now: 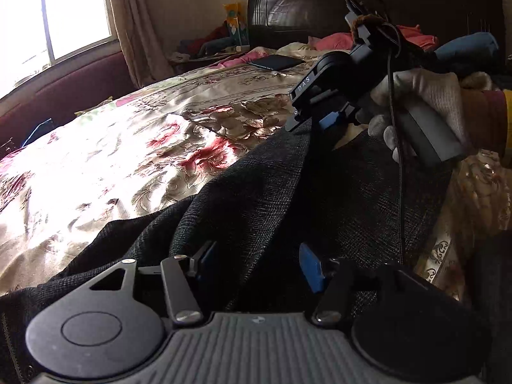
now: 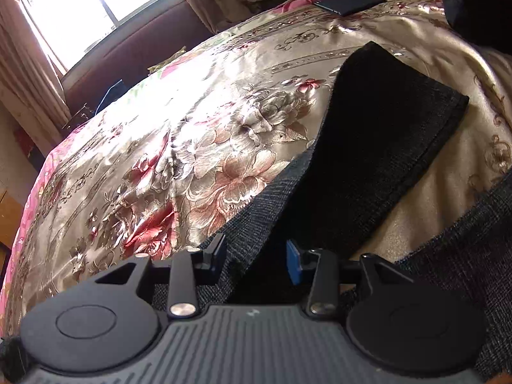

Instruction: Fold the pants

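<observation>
Dark grey-black woven pants (image 1: 272, 192) lie across a shiny floral bedspread (image 1: 144, 160). My left gripper (image 1: 256, 265) hovers low over them, its blue pads (image 1: 310, 268) wide apart with cloth under and between them, not pinched. A white-gloved hand (image 1: 425, 96) holds my right gripper (image 1: 312, 121) at the top of a raised ridge of the pants. In the right wrist view, one folded leg (image 2: 377, 121) stretches away over the bedspread (image 2: 192, 128). The right gripper (image 2: 256, 256) has its pads apart, a cloth edge loose between them.
A dark headboard (image 1: 384, 6) stands at the far end, with pink cloth (image 1: 332, 40) below it. A flat dark tablet-like slab (image 2: 348, 1) lies on the bed, near a black bundle (image 2: 476, 6). A bright window (image 1: 64, 9) and curtains are on the left.
</observation>
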